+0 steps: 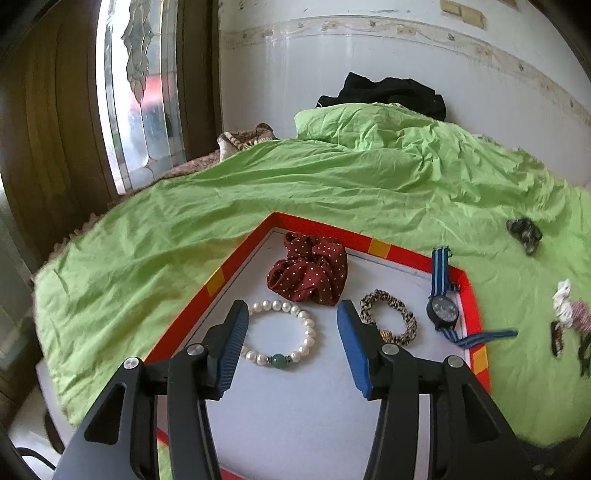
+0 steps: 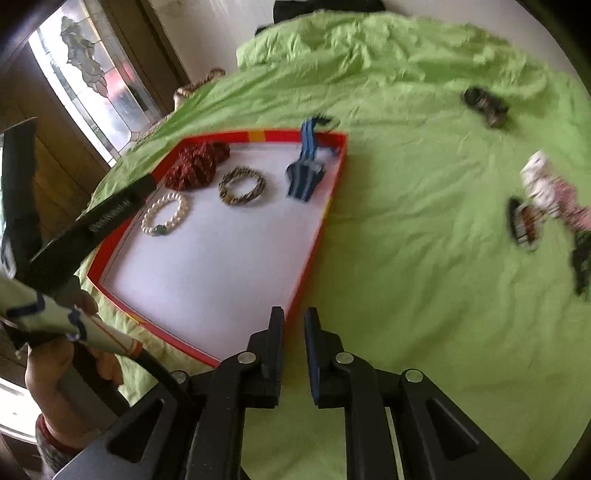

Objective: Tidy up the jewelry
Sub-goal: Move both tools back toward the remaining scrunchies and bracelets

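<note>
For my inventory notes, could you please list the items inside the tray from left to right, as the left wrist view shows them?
Pearl bracelet → red scrunchie → leopard scrunchie → watch, which lies at the tray's right rim with its strap ends over the edge.

blurred hair clips (image 2: 524,221), watch (image 2: 304,177) smeared

1. A bed covered by a wrinkled lime-green cotton sheet (image 1: 332,177) spreads ahead of the grippers.
2. Beyond it stands a glossy white tiled wall (image 1: 351,74) with a faded patterned border strip (image 1: 369,27).
3. Far left of the grippers, a tall leaded-glass window (image 1: 144,92) in a dark brown wooden frame (image 1: 48,122) lets in daylight.
4. A heap of black cloth (image 1: 388,90) lies at the bed's far end against the wall.
5. A leopard-print fabric (image 1: 243,138) lies just beside the window.
</note>
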Demonstrator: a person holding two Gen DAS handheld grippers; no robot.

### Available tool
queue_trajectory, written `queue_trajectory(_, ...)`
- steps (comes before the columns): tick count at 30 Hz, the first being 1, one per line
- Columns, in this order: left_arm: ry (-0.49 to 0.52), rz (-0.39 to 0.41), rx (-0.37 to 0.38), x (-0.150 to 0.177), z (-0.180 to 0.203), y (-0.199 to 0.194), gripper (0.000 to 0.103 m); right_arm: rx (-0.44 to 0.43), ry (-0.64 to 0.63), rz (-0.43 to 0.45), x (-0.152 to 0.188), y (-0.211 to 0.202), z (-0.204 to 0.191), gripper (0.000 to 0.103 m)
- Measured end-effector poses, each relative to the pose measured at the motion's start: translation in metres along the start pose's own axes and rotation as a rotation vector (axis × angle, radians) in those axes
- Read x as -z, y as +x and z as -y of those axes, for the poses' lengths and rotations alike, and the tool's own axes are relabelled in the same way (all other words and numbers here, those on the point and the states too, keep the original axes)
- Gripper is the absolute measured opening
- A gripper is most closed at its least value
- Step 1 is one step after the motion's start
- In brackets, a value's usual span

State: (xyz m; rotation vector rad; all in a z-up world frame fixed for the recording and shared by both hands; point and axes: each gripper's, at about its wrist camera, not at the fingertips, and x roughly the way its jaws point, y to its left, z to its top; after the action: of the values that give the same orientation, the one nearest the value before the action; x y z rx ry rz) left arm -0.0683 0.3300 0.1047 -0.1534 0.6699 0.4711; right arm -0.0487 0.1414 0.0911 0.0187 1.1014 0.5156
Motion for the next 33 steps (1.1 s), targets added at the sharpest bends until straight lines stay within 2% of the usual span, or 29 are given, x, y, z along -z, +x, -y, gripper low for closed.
queue_trajectory(2, 0.030, 0.004, -0.014, 0.004, 0.009, -0.008, 0.049, 0.027, -0.007, 0.031, 0.006, -0.016, 0.010, 0.020)
queue_trajectory(5, 0.098, -0.005, -0.030, 0.013, 0.030, -0.025, 0.056, 0.070, 0.002, 0.063, 0.020, -0.042, 0.035, 0.021)
queue_trajectory(7, 0.151, -0.028, -0.013, 0.021, 0.046, -0.040, 0.056, 0.100, 0.011, 0.084, 0.029, -0.057, 0.052, 0.025)
queue_trajectory(9, 0.209, -0.035, 0.013, 0.030, 0.064, -0.063, 0.057, 0.139, 0.029, 0.116, 0.042, -0.075, 0.075, 0.036)
queue_trajectory(10, 0.236, -0.034, 0.017, 0.034, 0.071, -0.072, 0.057, 0.158, 0.043, 0.131, 0.048, -0.084, 0.089, 0.038)
queue_trajectory(13, 0.335, -0.009, 0.032, 0.045, 0.102, -0.110, 0.058, 0.193, 0.092, 0.154, 0.063, -0.104, 0.121, 0.039)
queue_trajectory(17, 0.415, 0.047, 0.054, 0.054, 0.139, -0.157, 0.062, 0.209, 0.196, 0.177, 0.088, -0.130, 0.169, 0.041)
queue_trajectory(24, 0.488, 0.112, 0.113, 0.066, 0.193, -0.209, 0.066, 0.232, 0.304, 0.234, 0.125, -0.167, 0.218, 0.048)
queue_trajectory(28, 0.483, 0.143, 0.118, 0.069, 0.213, -0.222, 0.071, 0.240, 0.340, 0.268, 0.135, -0.179, 0.235, 0.053)
queue_trajectory(30, 0.479, 0.150, 0.123, 0.067, 0.217, -0.225, 0.078, 0.246, 0.347, 0.276, 0.137, -0.182, 0.240, 0.055)
queue_trajectory(33, 0.471, 0.147, 0.132, 0.066, 0.223, -0.225, 0.080, 0.249, 0.355, 0.284, 0.139, -0.182, 0.247, 0.057)
